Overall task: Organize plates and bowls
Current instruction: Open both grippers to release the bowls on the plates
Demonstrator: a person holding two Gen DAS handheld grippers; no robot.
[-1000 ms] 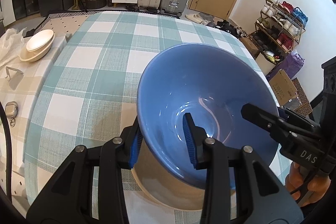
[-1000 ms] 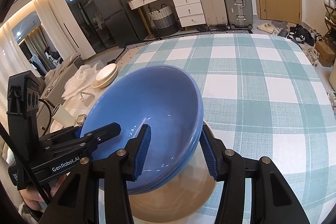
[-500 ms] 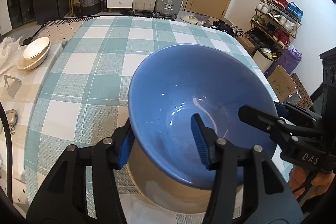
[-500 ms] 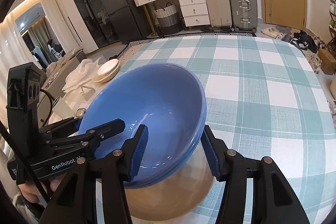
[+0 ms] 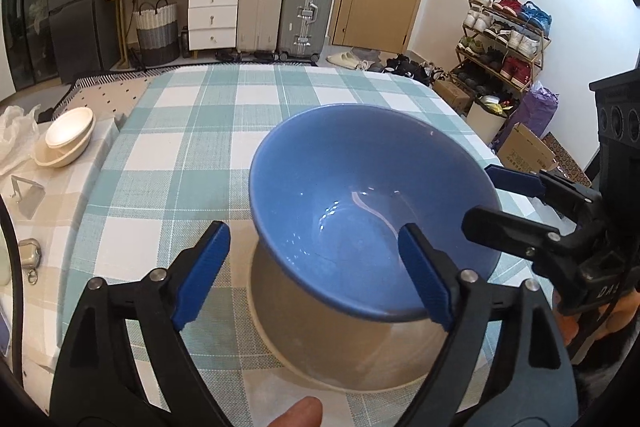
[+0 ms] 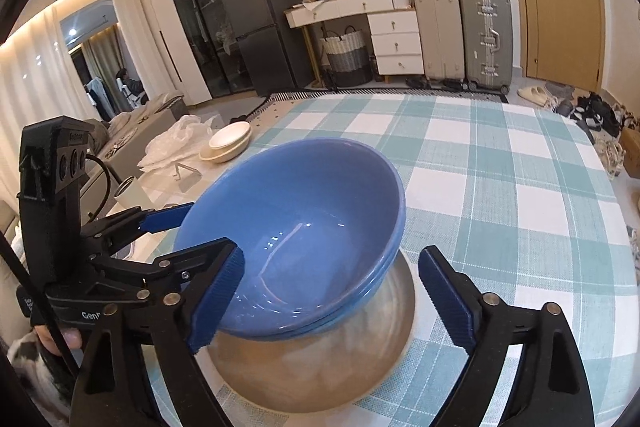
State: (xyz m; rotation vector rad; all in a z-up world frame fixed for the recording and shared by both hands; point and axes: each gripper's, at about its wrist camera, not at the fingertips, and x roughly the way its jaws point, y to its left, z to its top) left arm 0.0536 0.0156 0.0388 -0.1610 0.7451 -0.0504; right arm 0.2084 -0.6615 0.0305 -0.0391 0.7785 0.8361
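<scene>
Nearest to both cameras, the blue bowl (image 5: 360,211) sits inside the big beige bowl (image 5: 348,351) on the checked bench (image 5: 192,163). From the right wrist view a second blue rim shows under the first one, so it seems two blue bowls are nested there. The bowl sits a little tilted.

The left gripper (image 5: 316,275) has just been opening, and its jaws are now spread: the bowl's rim is between them but the pads do not press on it. The right gripper (image 6: 332,299) has also just been opening; its jaws stand wide on both sides of the rim, not touching.

So I judge this stacking step as done and the bowl as released.

Farther away, at the left edge of the bench, a small stack of white bowls (image 5: 64,141) waits apart. It probably has to be gathered next.
</scene>
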